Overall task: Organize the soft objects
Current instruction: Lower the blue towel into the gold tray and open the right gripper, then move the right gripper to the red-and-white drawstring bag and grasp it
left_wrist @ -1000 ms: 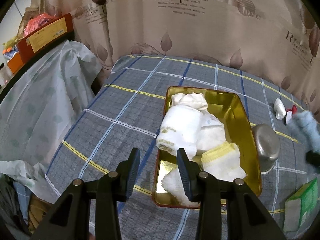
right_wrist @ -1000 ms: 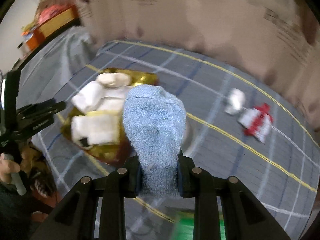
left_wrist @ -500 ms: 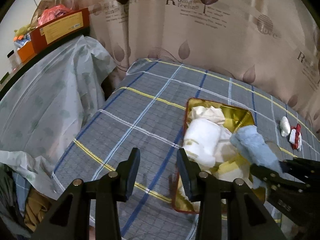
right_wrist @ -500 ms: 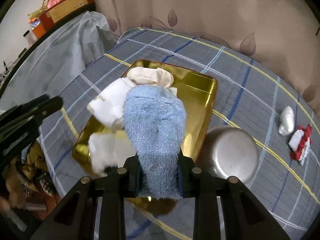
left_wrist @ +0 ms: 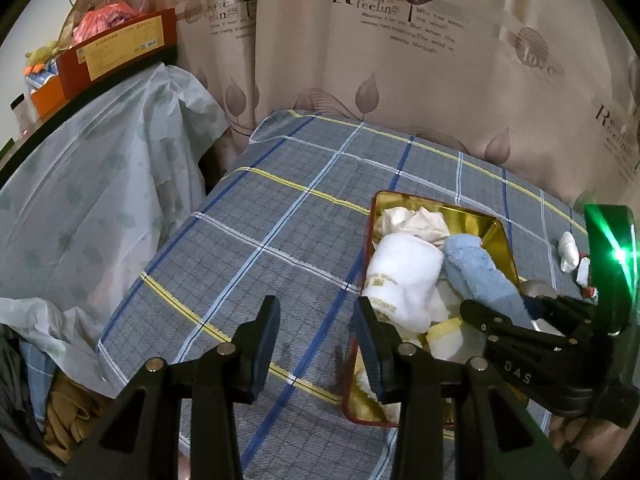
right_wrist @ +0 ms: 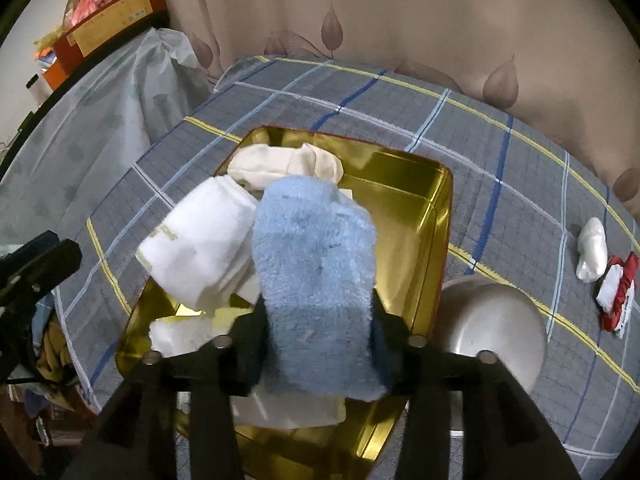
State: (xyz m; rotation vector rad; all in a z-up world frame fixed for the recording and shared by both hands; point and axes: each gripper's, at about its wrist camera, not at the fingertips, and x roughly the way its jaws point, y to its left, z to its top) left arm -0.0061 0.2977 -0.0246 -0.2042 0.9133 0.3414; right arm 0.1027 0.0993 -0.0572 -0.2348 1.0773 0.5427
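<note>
A gold tray (right_wrist: 440, 208) on the grey plaid cloth holds a rolled white towel (right_wrist: 200, 240), a cream cloth (right_wrist: 280, 164) and folded white cloths. A fluffy blue towel (right_wrist: 316, 248) lies on that pile, its near end between the jaws of my right gripper (right_wrist: 320, 320). Those jaws are opening and the towel has puffed out to fill the gap. The left wrist view shows the same tray (left_wrist: 370, 248), blue towel (left_wrist: 476, 268) and right gripper (left_wrist: 504, 304). My left gripper (left_wrist: 316, 308) hangs open and empty over the cloth, just left of the tray.
An upturned steel bowl (right_wrist: 492, 320) sits against the tray's right side. Further right lie a small white bundle (right_wrist: 591, 256) and a red-and-white item (right_wrist: 618, 296). Plastic-covered furniture (left_wrist: 80, 200) stands left of the table, a curtain behind it.
My right gripper carried the blue towel leftwards and down over the tray, then its jaws spread and the towel widened. The left gripper stayed open, shifting slightly left of the tray.
</note>
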